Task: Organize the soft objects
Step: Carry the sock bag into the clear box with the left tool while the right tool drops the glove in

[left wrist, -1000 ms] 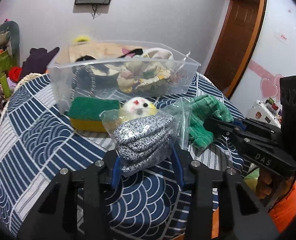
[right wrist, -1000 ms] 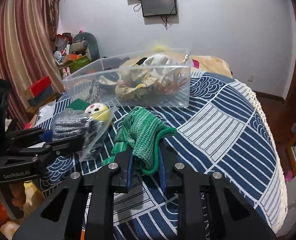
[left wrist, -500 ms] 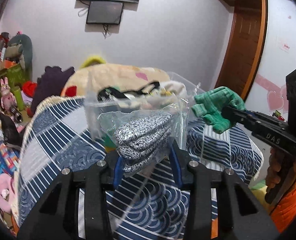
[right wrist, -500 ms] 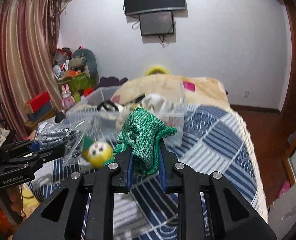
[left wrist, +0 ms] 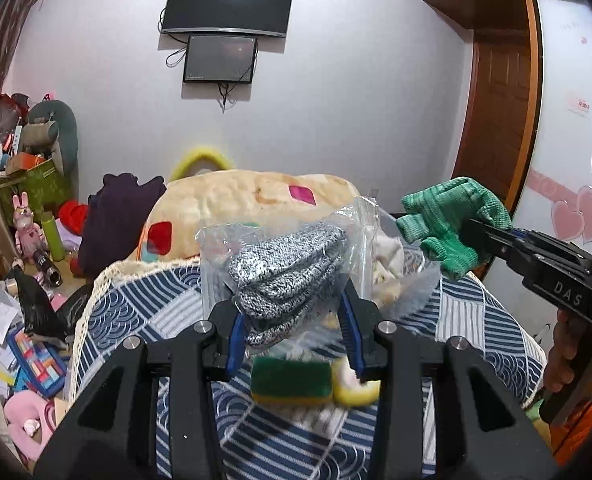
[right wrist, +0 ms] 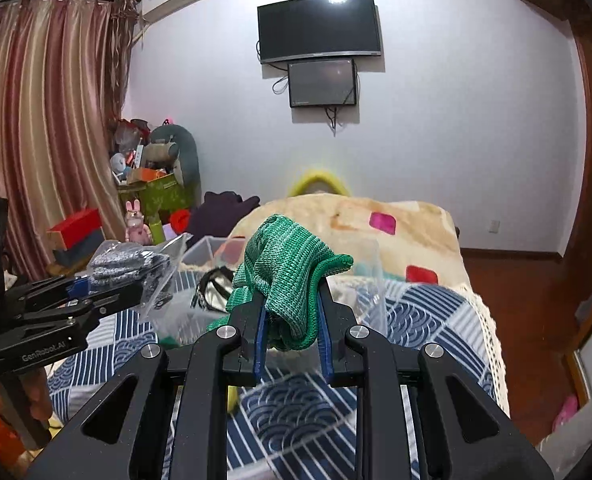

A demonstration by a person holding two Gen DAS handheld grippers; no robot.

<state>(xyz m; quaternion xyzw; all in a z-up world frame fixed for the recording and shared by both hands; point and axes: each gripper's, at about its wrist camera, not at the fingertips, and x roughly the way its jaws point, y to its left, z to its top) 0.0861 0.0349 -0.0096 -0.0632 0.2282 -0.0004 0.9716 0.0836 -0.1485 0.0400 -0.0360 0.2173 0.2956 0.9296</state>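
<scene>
Left gripper (left wrist: 293,320) fingers clenched on bagged grey gloves (left wrist: 285,276), held up over the patterned tabletop (left wrist: 135,312). Right gripper (right wrist: 289,334) fingers clenched on green gloves (right wrist: 285,276), raised above the clear bin (right wrist: 207,250). Sponge (left wrist: 291,380) and yellow toy (left wrist: 354,388) lie on the tabletop near its front edge.

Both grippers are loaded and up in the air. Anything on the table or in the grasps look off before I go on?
Nothing stands out. The left gripper is shut on the bagged grey knit, the right gripper on the green knit cloth; both sit firmly. The green sponge and yellow plush toy lie on the patterned tablecloth, not yet sorted.
</scene>
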